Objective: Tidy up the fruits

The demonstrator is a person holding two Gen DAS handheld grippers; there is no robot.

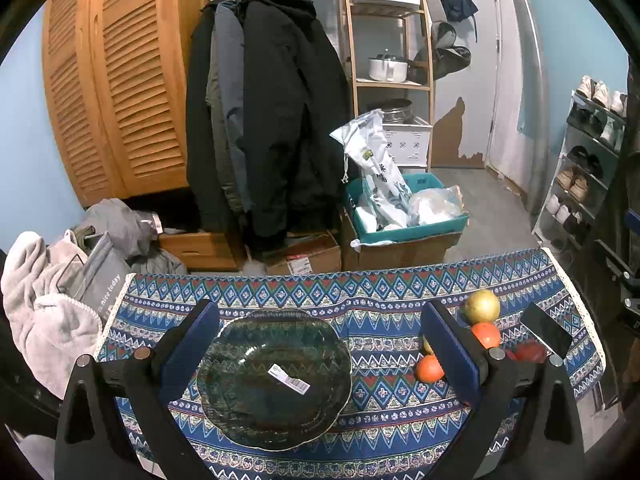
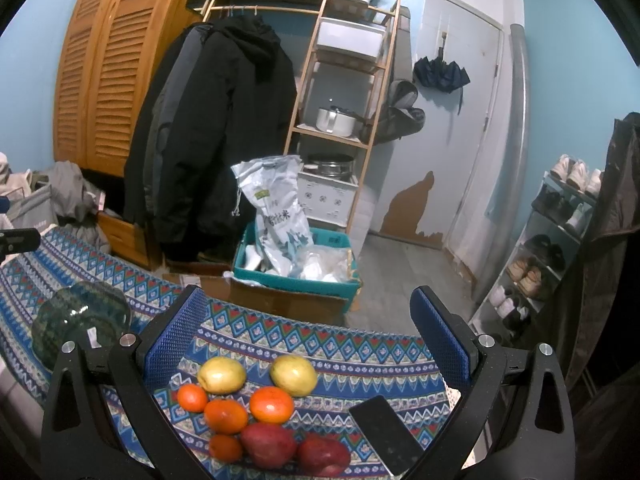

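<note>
Left gripper (image 1: 320, 354) spread wide, empty, hovering over the glass bowl (image 1: 274, 378) on the patterned cloth (image 1: 380, 292) covering the desk; bowl sits between its fingers, no fruit in it. Right gripper (image 2: 308, 344) also spread, empty, above the fruit cluster: two yellow pears (image 2: 221, 375), four oranges (image 2: 271, 404), two red apples (image 2: 268, 445), all bunched together between the fingers. Black phone (image 2: 386, 434) lies just right of the fruit. Bowl well left of the cluster.
</note>
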